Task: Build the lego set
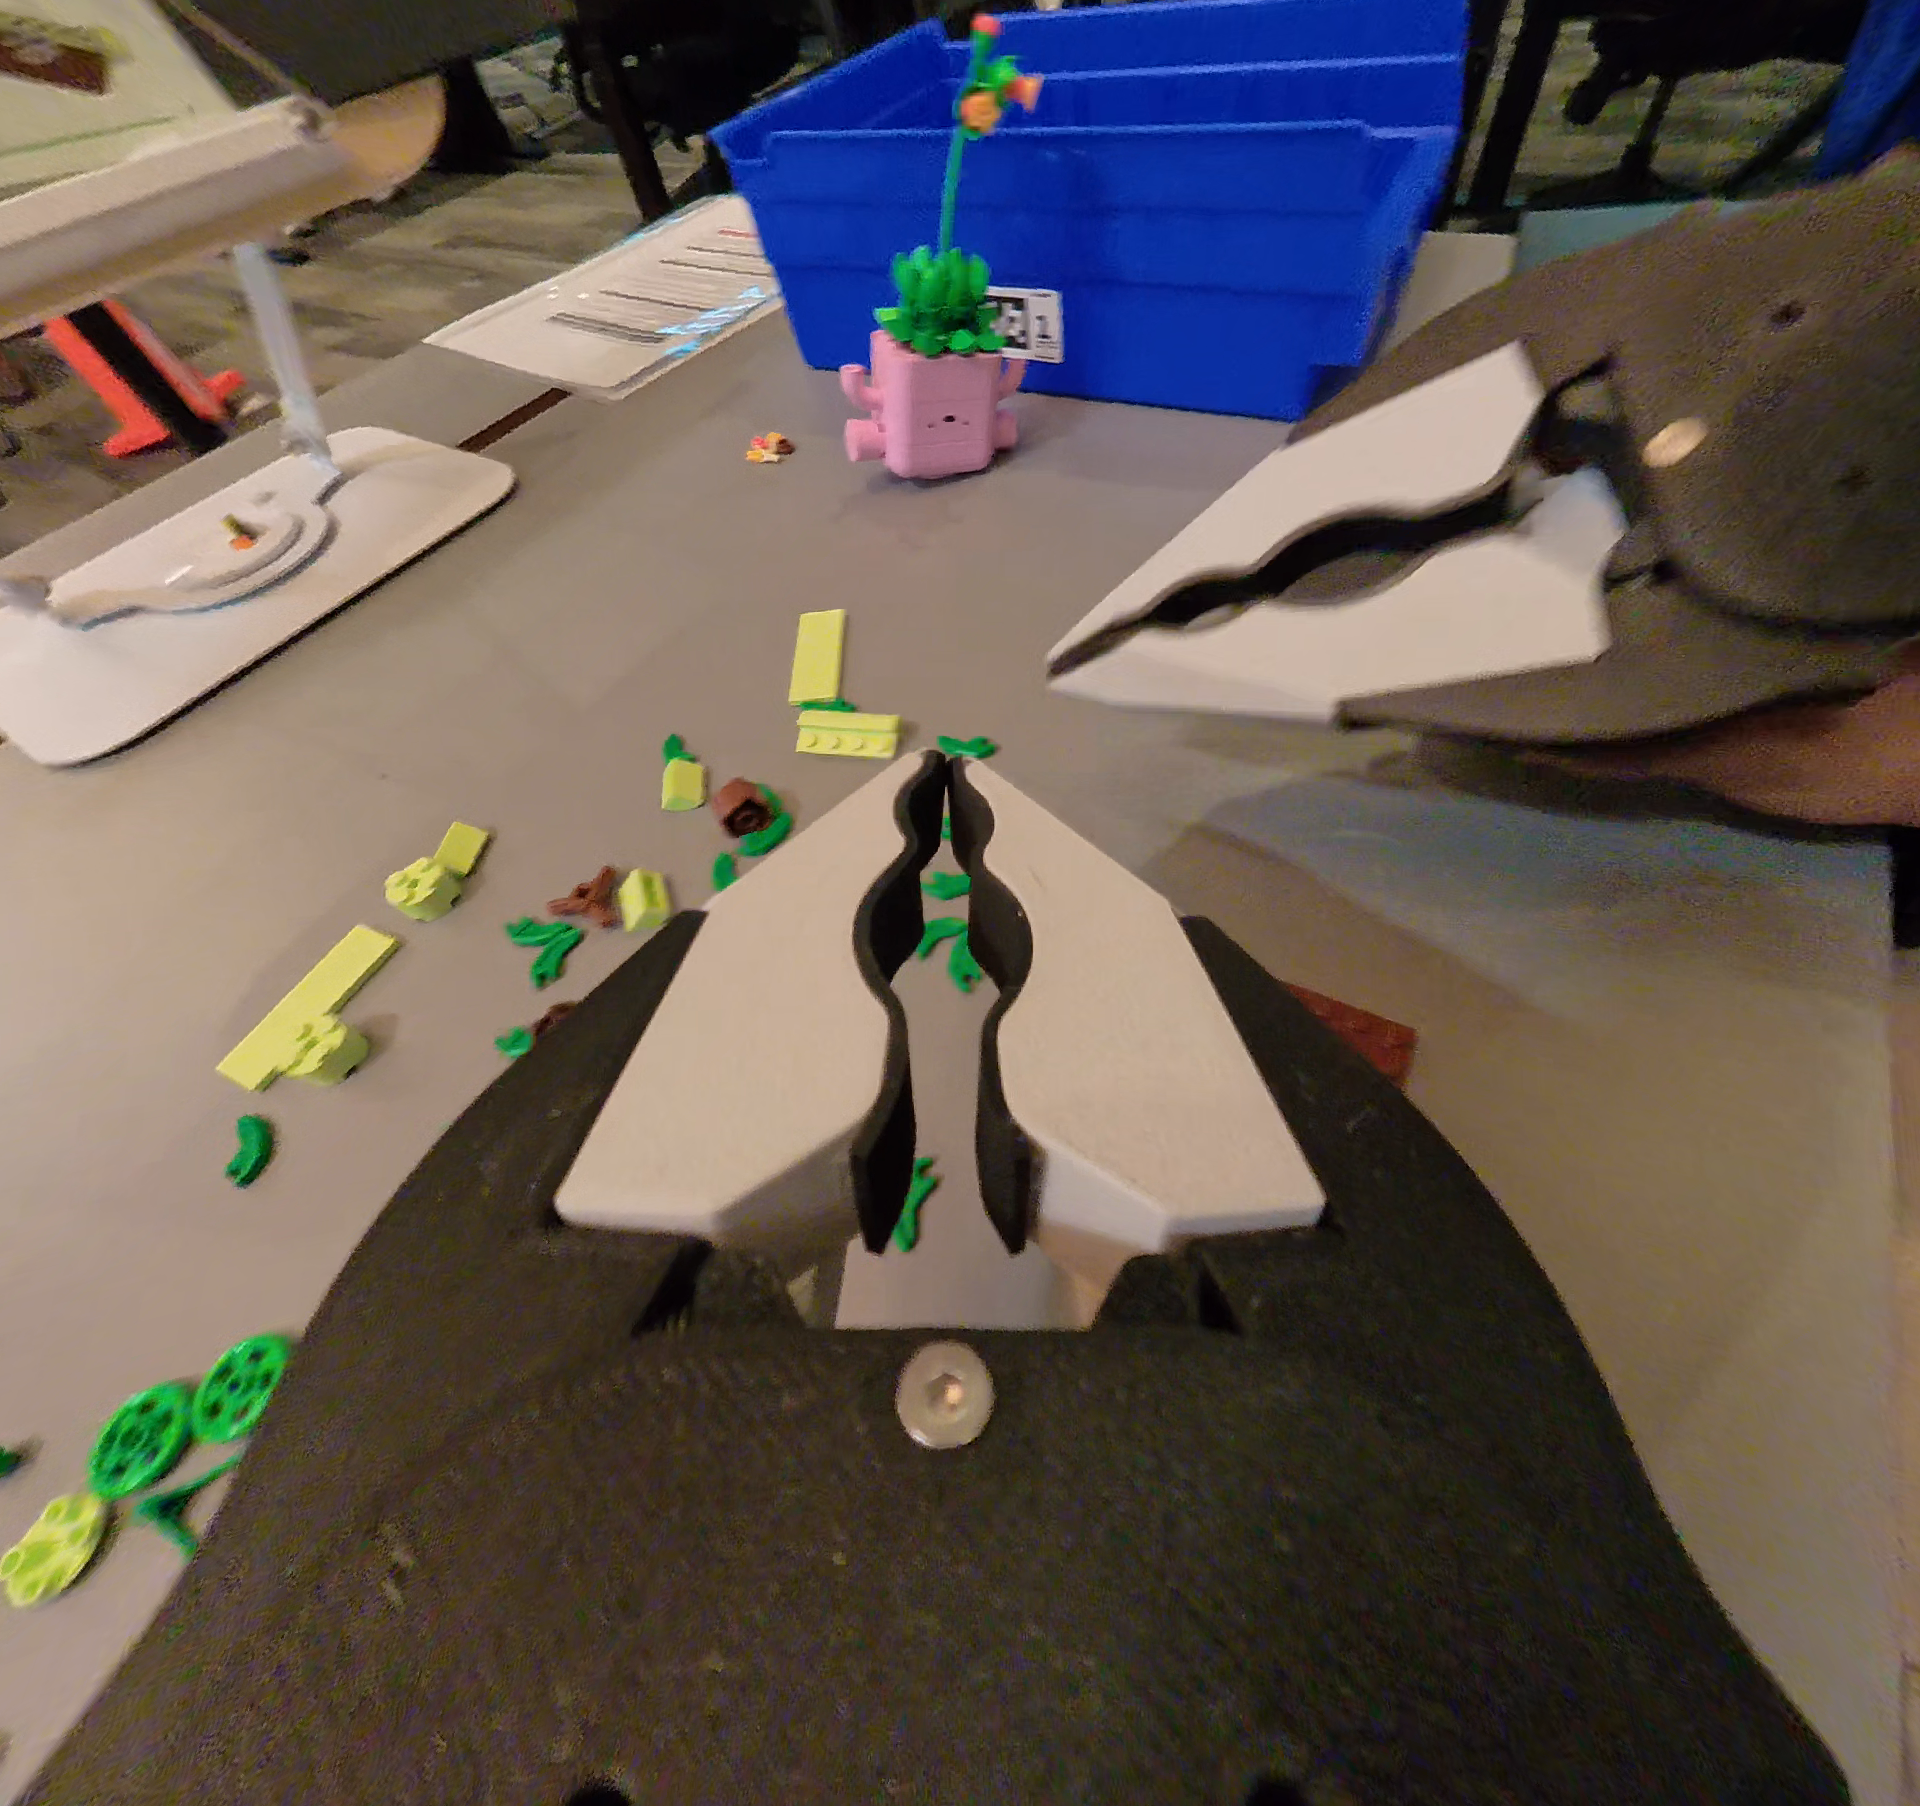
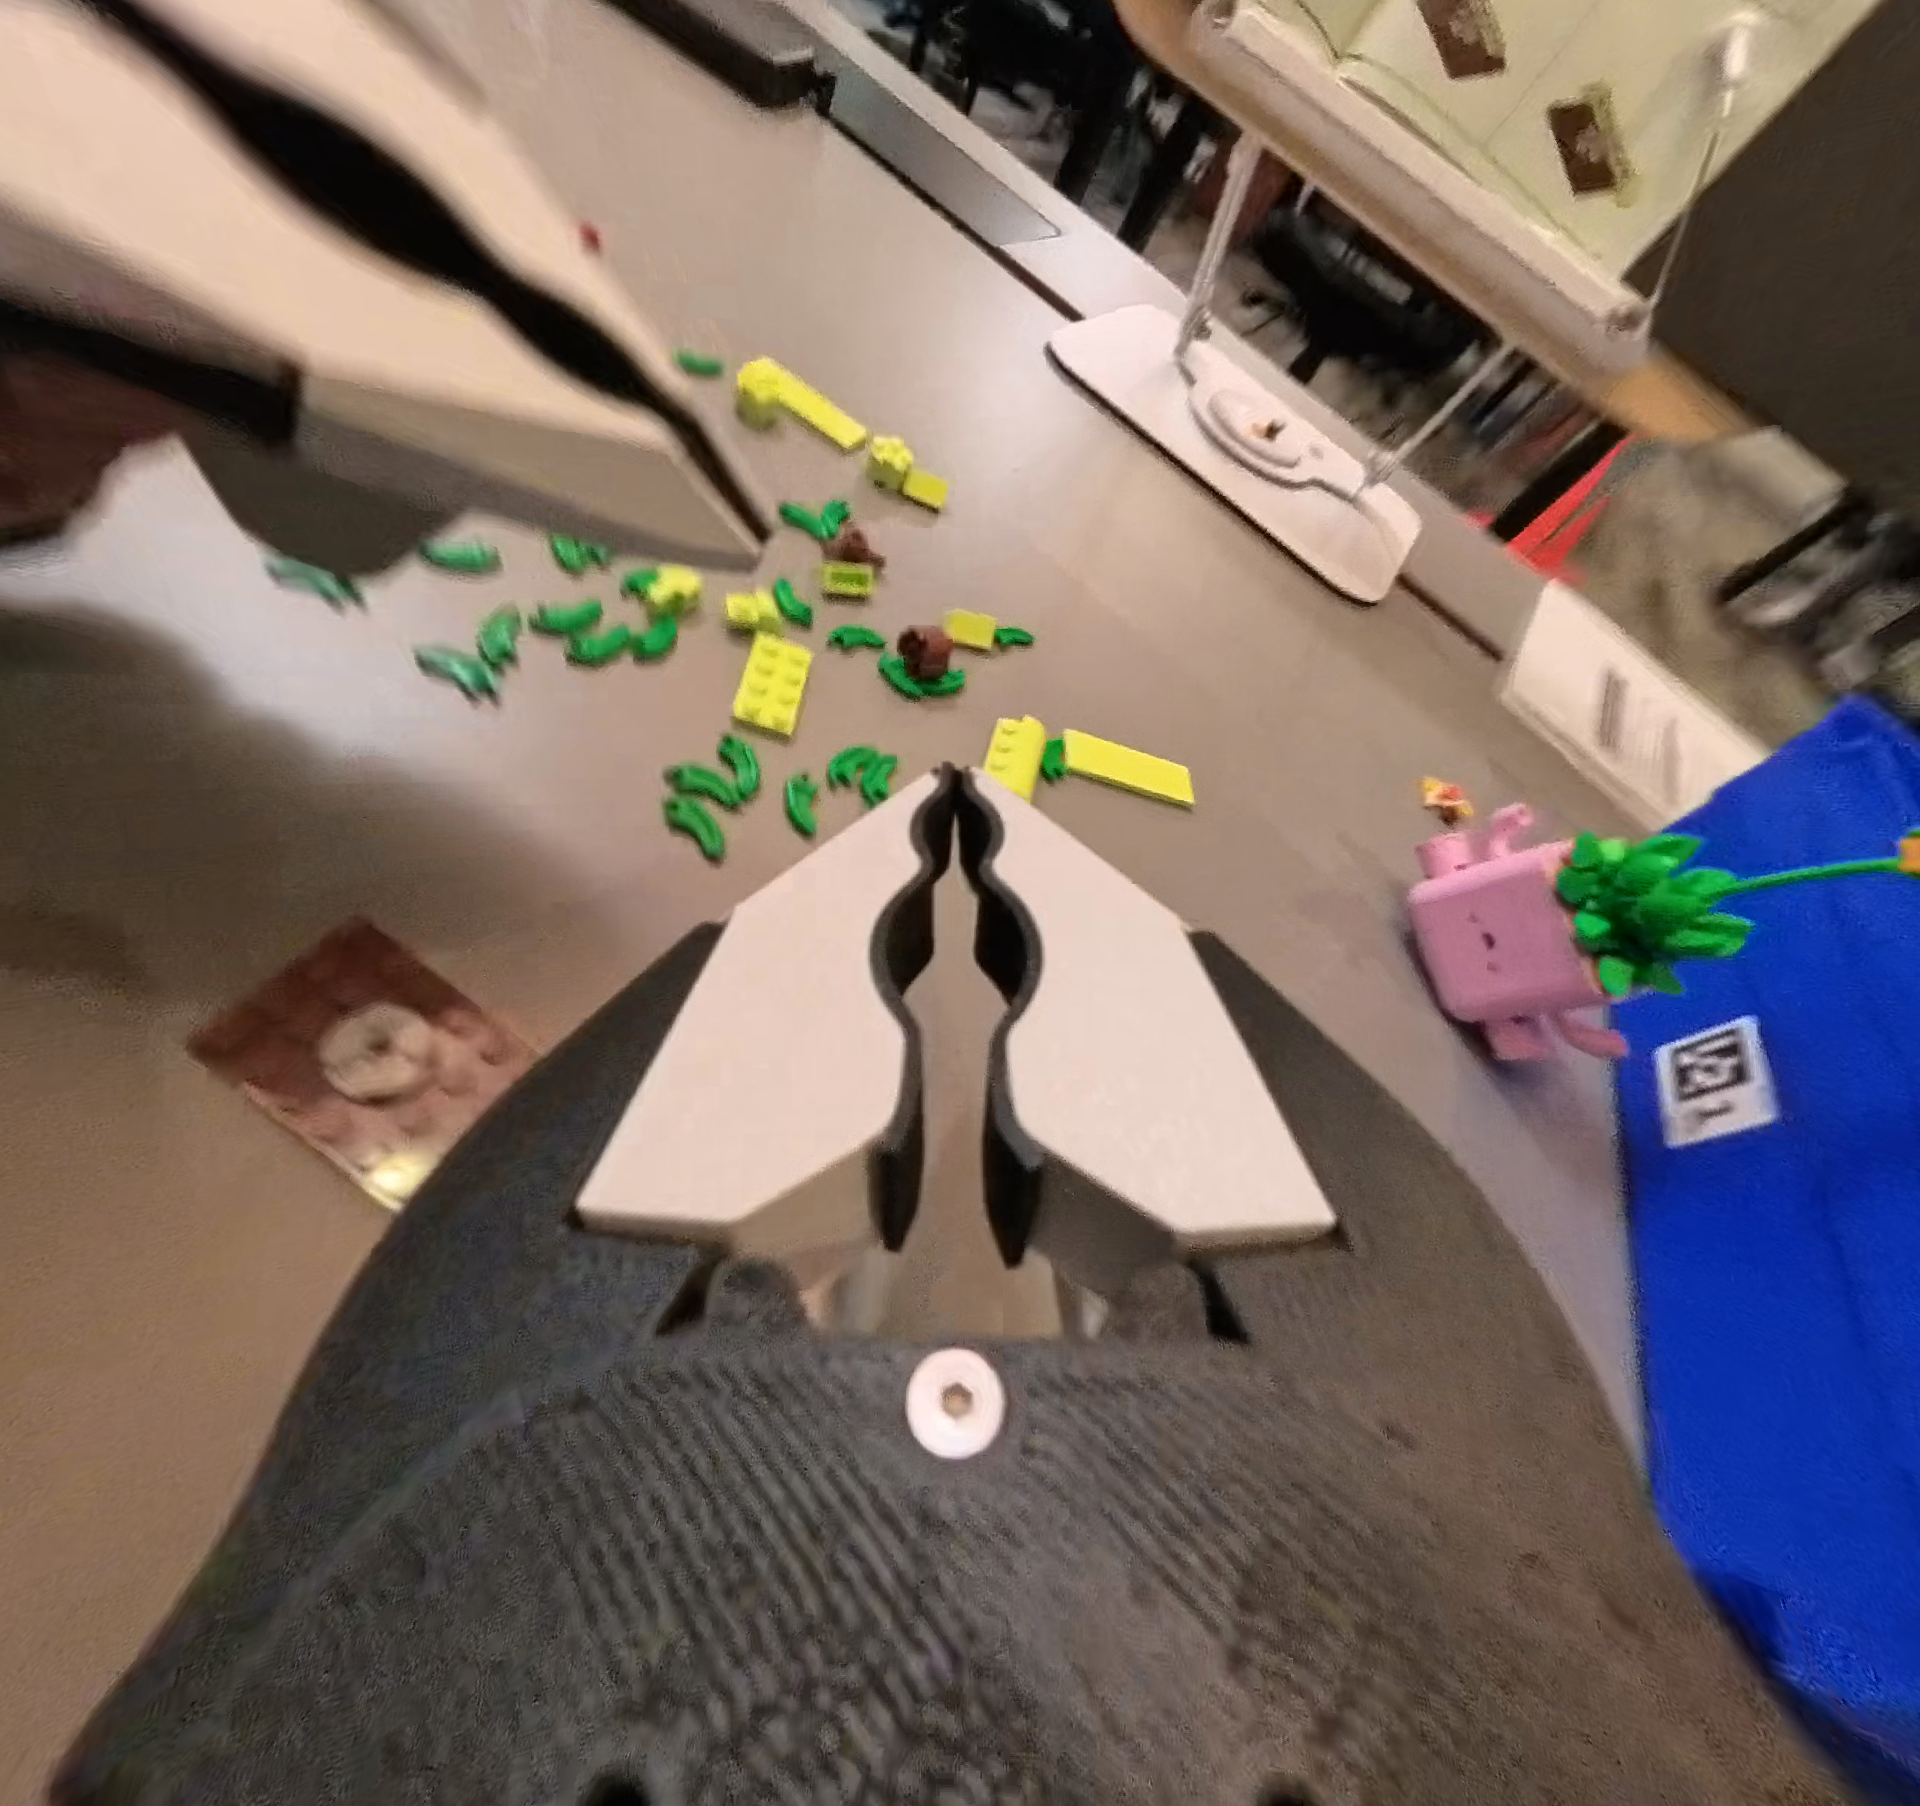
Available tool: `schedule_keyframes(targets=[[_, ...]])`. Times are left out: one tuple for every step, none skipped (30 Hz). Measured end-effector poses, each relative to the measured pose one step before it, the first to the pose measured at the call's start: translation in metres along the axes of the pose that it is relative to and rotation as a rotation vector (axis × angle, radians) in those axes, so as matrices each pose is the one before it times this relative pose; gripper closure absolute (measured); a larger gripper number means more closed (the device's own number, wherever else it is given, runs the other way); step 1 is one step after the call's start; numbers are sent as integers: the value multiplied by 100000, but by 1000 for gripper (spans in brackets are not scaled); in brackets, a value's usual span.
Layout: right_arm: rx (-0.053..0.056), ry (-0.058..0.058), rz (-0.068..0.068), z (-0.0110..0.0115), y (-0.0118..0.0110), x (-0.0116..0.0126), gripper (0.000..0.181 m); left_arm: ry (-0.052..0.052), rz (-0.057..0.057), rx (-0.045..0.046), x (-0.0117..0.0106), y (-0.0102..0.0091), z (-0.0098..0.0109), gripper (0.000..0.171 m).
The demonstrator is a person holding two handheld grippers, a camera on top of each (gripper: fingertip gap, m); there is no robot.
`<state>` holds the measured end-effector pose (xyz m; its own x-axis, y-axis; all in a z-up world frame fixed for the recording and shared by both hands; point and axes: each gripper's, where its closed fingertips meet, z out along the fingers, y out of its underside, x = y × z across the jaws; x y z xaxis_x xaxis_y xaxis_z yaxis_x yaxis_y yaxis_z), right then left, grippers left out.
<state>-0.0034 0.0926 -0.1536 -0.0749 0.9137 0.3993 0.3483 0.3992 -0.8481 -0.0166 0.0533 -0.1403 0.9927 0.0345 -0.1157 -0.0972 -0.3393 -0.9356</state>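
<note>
My left gripper (image 1: 948, 761) is shut and empty, hovering over scattered green leaf pieces (image 1: 951, 935) and lime bricks (image 1: 847, 733) on the grey table. My right gripper (image 2: 954, 775) is also shut and empty, just short of a lime brick (image 2: 1013, 754) and a lime tile (image 2: 1127, 767). Each gripper shows in the other's view: the right one (image 1: 1060, 660) at the right, the left one (image 2: 764, 535) at the upper left. A built pink pot with a green plant and tall flower stem (image 1: 935, 406) stands by the bins, also in the right wrist view (image 2: 1496, 935). A brown plate (image 2: 353, 1050) lies near me.
Stacked blue bins (image 1: 1143, 198) stand at the table's far side and fill the right edge of the right wrist view (image 2: 1787, 1237). A white book stand (image 1: 239, 551) holds an open instruction booklet (image 2: 1507, 21). A sheet in a clear sleeve (image 1: 634, 302) lies beside the bins. Spacing between my two grippers at the tips: around 5 cm. It is some 10 cm from my right tips to the lime brick (image 2: 1013, 754). Seen from the left wrist view (image 1: 841, 734) as well.
</note>
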Motion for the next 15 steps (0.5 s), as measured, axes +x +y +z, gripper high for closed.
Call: schedule_keyframes(targets=[[-51, -2746, 6874, -330, -1263, 359, 181, -3155, -2568, 375, -927, 61, -265, 171], [1580, -3151, 4770, -304, -1833, 275, 181, -2358, -3094, 1390, -926, -42, -332, 171], [2066, -2875, 2054, -160, -2165, 163, 173, -772, -3988, 2077, -810, -163, -361, 171], [1936, -2990, 109, 43, -2331, -78, 169, -513, -5139, 2124, -873, -197, -343, 171], [2881, -3503, -803, 221, -2593, -469, 167, -454, -6144, 1962, -919, -159, -297, 171], [5431, -4440, -1053, 399, -2996, -969, 166, 289, -6509, 1557, -833, -104, -240, 171], [7484, -6170, -846, 701, -3229, -1551, 166, 159, -6305, 1030, -793, -43, -173, 171], [7778, -8327, -6, 1132, -3151, -2103, 166, -820, -5507, 353, -824, 14, -111, 171], [6727, -10775, 1510, 1657, -2795, -2610, 166, -1031, -3573, -431, -711, 90, -89, 171], [5221, -14011, 3392, 2202, -2266, -3122, 166, -1959, -1501, -1017, -689, 158, -44, 171], [3010, -17468, 4649, 2655, -1559, -3501, 163, -2390, -232, -1489, -636, 240, 20, 171], [-283, -18115, 4515, 3041, -612, -3214, 158, -1289, -33, -1175, -410, 204, 63, 171], [-4439, -14946, 2838, 3228, 405, -2161, 152, 59, -846, -472, -152, 110, 74, 171], [-8299, -9839, -160, 3105, 1145, -830, 148, 1400, -1924, 2, 74, 34, 83, 171], [-9750, -4111, -2911, 2797, 1351, 370, 144, 2556, -2842, 105, 250, 18, 76, 171]])
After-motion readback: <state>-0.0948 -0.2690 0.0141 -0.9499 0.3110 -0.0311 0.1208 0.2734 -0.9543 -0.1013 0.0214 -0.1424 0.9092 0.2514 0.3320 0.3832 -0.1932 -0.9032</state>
